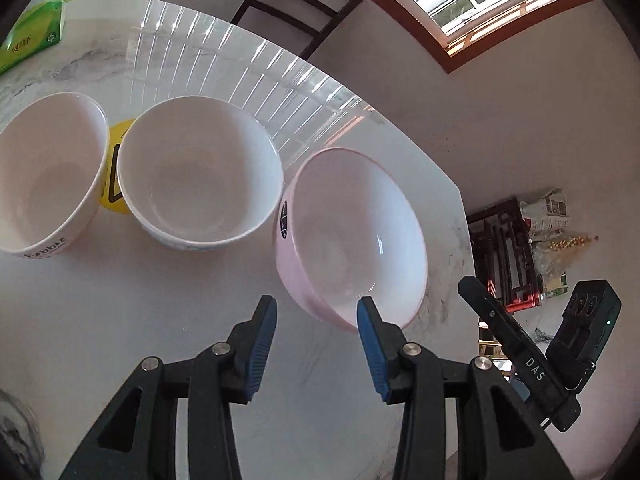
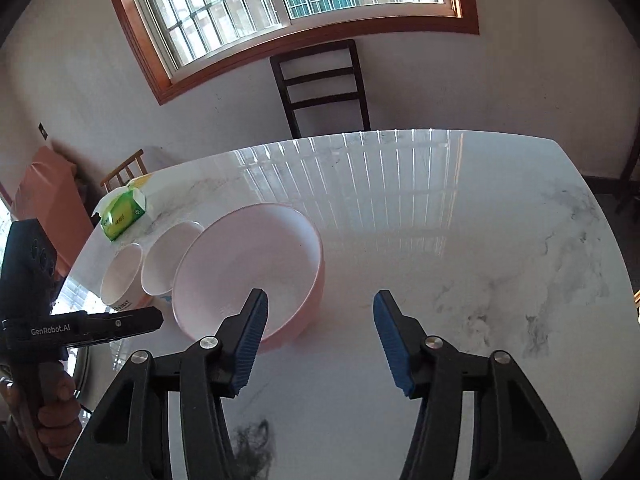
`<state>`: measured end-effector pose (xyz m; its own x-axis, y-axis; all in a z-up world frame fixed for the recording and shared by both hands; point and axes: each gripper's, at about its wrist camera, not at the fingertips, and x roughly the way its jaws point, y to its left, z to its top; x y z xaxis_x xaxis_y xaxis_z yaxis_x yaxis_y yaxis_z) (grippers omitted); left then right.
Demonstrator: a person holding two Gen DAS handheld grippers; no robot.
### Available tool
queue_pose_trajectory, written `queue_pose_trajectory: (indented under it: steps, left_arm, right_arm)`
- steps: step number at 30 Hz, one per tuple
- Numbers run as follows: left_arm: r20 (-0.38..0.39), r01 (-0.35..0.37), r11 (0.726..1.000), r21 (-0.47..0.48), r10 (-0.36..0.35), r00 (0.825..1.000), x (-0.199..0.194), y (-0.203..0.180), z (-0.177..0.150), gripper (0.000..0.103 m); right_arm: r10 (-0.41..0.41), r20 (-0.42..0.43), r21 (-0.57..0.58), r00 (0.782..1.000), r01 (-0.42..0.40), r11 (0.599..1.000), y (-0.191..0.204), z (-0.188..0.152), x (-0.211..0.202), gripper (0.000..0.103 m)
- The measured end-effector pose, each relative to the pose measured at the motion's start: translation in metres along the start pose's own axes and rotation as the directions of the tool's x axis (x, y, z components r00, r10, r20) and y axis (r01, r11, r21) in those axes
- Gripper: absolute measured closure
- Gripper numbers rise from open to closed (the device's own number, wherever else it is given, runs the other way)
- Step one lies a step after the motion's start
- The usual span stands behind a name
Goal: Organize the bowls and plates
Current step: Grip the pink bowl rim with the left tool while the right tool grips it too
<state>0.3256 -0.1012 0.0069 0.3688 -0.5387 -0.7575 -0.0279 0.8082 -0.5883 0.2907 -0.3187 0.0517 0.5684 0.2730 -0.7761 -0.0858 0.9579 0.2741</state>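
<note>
We face a marble bench (image 2: 440, 240) under a barred window. The pink bowl (image 2: 248, 268) sits toward its left edge, nearest our right hand-held gripper (image 2: 320, 312), jaws apart, empty; left hand-held gripper (image 1: 316, 316) likewise.

The worktop (image 2: 460, 240) is glossy white marble veined in grey and black. On it are a pale pink bowl (image 1: 352, 236) with a white inside and a dark sticker on its wall, a white bowl (image 1: 198, 172) with a faint blue pattern low on its outside, and a white bowl with dark lettering (image 1: 48, 172). The tissue box (image 2: 122, 212) is green and white, the disc (image 1: 116, 168) between the bowls is yellow with black marks, and each black claw (image 1: 316, 312) carries ribbed blue pads (image 2: 252, 344).
</note>
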Motion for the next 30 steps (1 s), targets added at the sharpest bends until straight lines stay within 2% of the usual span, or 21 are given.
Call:
queue_pose_trajectory:
  steps: [5, 12, 14, 15, 16, 17, 18, 19, 22, 26, 30]
  left_arm:
    - [0.013, -0.037, 0.999, -0.001, 0.037, 0.999, 0.016, -0.003, 0.011, 0.060]
    - [0.000, -0.067, 0.997, -0.047, 0.067, 0.998, 0.039, 0.004, 0.017, 0.060]
    - [0.002, -0.101, 0.993, -0.054, 0.101, 0.995, 0.043, 0.005, 0.017, 0.060]
    - [-0.006, -0.122, 0.991, -0.062, 0.122, 0.992, 0.046, 0.006, 0.018, 0.062]
    - [-0.024, -0.144, 0.988, -0.063, 0.142, 0.989, 0.050, 0.007, 0.017, 0.066]
    - [-0.043, -0.136, 0.990, -0.048, 0.134, 0.990, 0.054, 0.006, 0.017, 0.071]
    - [-0.062, -0.163, 0.986, -0.016, 0.162, 0.985, 0.056, 0.002, 0.016, 0.079]
    - [-0.065, -0.206, 0.978, 0.019, 0.207, 0.976, 0.057, -0.003, 0.014, 0.085]
    - [-0.049, -0.270, 0.961, 0.053, 0.272, 0.961, 0.051, -0.004, 0.004, 0.089]
    - [-0.063, -0.232, 0.972, 0.034, 0.234, 0.970, 0.029, 0.009, -0.016, 0.090]
    - [-0.054, -0.246, 0.968, 0.039, 0.248, 0.967, -0.009, 0.020, -0.047, 0.090]
  right_arm:
    - [-0.005, -0.049, 0.012, 0.999, 0.005, 1.000, -0.006, 0.015, 0.031, 0.050]
    - [-0.044, -0.137, -0.035, 0.990, 0.040, 0.999, 0.002, 0.029, 0.072, 0.050]
    - [-0.073, -0.164, -0.071, 0.984, 0.063, 0.996, 0.006, 0.031, 0.082, 0.050]
    - [-0.087, -0.178, -0.092, 0.980, 0.072, 0.993, 0.009, 0.031, 0.087, 0.055]
    - [-0.092, -0.197, -0.113, 0.976, 0.071, 0.991, 0.010, 0.030, 0.092, 0.071]
    - [-0.086, -0.220, -0.122, 0.972, 0.060, 0.991, 0.011, 0.029, 0.096, 0.081]
    - [-0.058, -0.237, -0.115, 0.970, 0.032, 0.993, 0.011, 0.026, 0.098, 0.092]
    - [-0.041, -0.252, -0.114, 0.967, 0.012, 0.993, 0.013, 0.024, 0.100, 0.093]
    - [-0.032, -0.262, -0.133, 0.964, -0.003, 0.991, 0.020, 0.014, 0.092, 0.093]
    - [0.032, -0.296, -0.089, 0.955, -0.061, 0.994, 0.027, -0.006, 0.070, 0.093]
    - [0.058, -0.322, -0.092, 0.945, -0.092, 0.991, 0.052, -0.034, 0.043, 0.091]
